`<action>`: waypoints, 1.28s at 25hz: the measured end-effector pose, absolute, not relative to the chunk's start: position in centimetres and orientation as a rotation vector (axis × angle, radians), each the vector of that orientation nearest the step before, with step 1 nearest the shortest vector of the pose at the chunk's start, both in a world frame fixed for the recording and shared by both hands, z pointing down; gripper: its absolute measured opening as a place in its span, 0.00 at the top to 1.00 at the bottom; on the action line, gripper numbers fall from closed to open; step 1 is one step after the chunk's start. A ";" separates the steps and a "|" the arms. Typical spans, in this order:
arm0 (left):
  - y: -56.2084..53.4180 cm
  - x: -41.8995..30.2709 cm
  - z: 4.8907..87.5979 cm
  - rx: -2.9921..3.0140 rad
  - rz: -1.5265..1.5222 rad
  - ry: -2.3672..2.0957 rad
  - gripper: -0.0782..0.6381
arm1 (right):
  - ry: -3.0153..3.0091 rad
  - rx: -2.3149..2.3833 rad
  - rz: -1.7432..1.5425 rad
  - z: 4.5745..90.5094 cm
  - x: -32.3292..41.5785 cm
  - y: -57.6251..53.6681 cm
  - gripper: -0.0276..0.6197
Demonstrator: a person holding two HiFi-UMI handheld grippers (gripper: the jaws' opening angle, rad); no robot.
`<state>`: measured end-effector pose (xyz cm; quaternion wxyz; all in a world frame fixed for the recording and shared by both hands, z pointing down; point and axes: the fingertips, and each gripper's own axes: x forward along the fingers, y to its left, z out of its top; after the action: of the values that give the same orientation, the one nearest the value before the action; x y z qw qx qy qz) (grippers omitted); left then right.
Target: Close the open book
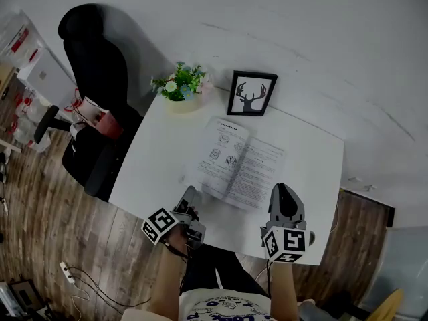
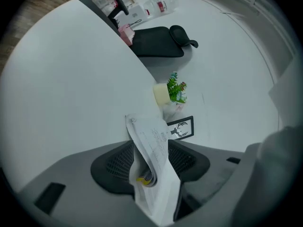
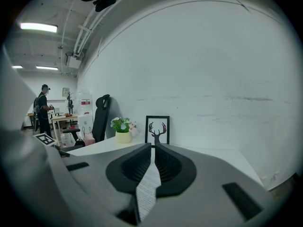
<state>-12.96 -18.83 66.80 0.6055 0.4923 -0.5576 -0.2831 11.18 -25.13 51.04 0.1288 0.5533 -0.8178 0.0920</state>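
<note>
The open book [image 1: 242, 164] lies spread on the white table [image 1: 160, 159], printed pages up. My left gripper [image 1: 192, 198] is at the book's near left corner. In the left gripper view its jaws [image 2: 150, 144] stand wide, with a curled sheaf of pages [image 2: 158, 188] standing loosely in the gap. At the book's near right corner is my right gripper [image 1: 281, 191]. In the right gripper view its jaws [image 3: 152, 148] are closed on the thin edge of a page [image 3: 147, 188].
A small potted plant [image 1: 180, 87] and a framed deer picture [image 1: 252, 93] stand at the table's far edge against the wall. A black office chair [image 1: 93, 65] is to the table's left. Wooden floor [image 1: 53, 206] surrounds the table. A person [image 3: 43, 109] stands far off.
</note>
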 end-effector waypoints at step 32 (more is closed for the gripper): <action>-21.4 -13.6 68.8 1.086 -0.608 -1.314 0.79 | -2.315 1.653 0.289 52.0 13.0 -26.7 0.90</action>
<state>-13.62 -21.44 68.80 0.6179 0.4718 -0.5708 -0.2642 13.04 -26.71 51.97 0.1407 0.5725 -0.8015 0.1000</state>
